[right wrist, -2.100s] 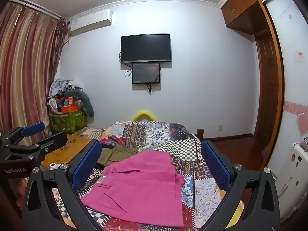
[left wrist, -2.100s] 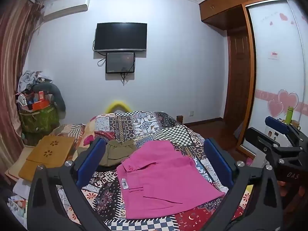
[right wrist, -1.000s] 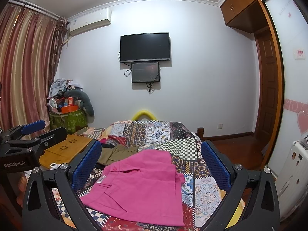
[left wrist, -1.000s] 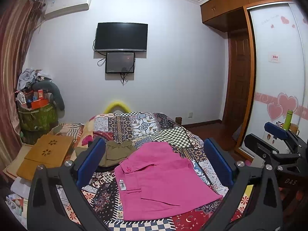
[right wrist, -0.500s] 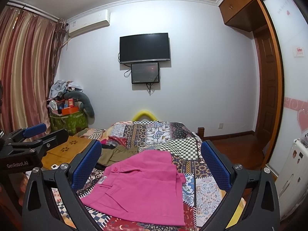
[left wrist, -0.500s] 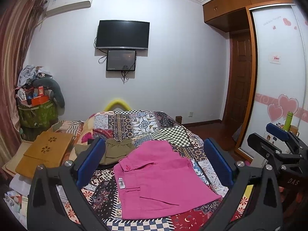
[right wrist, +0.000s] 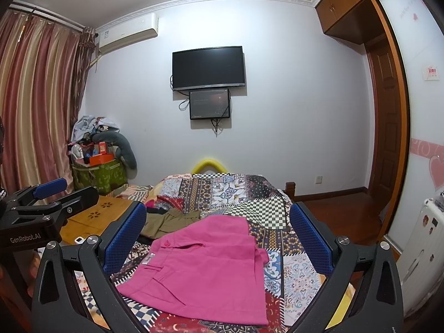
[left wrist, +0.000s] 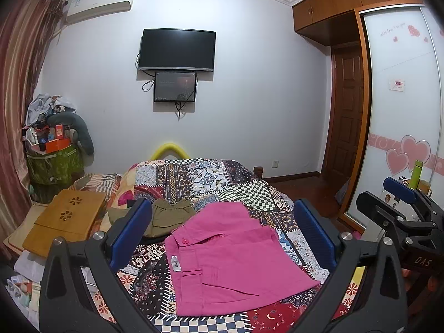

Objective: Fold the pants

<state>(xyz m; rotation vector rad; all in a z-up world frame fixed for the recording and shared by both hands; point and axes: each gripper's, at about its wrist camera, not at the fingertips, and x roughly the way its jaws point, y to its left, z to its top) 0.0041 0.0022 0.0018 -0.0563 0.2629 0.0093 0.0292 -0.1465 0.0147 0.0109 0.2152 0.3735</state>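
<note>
We hold both grippers raised above the near end of the bed point(left wrist: 249, 191), level and aimed forward. The left gripper point(left wrist: 222, 231) and right gripper point(right wrist: 217, 234) are spread wide, holding nothing. The pink pants point(left wrist: 233, 260) lie flat on the patchwork quilt point(right wrist: 277, 211), beside olive shorts point(left wrist: 169, 216). Pinching one fabric layer, or snagging the quilt, could ruin the fold.
</note>
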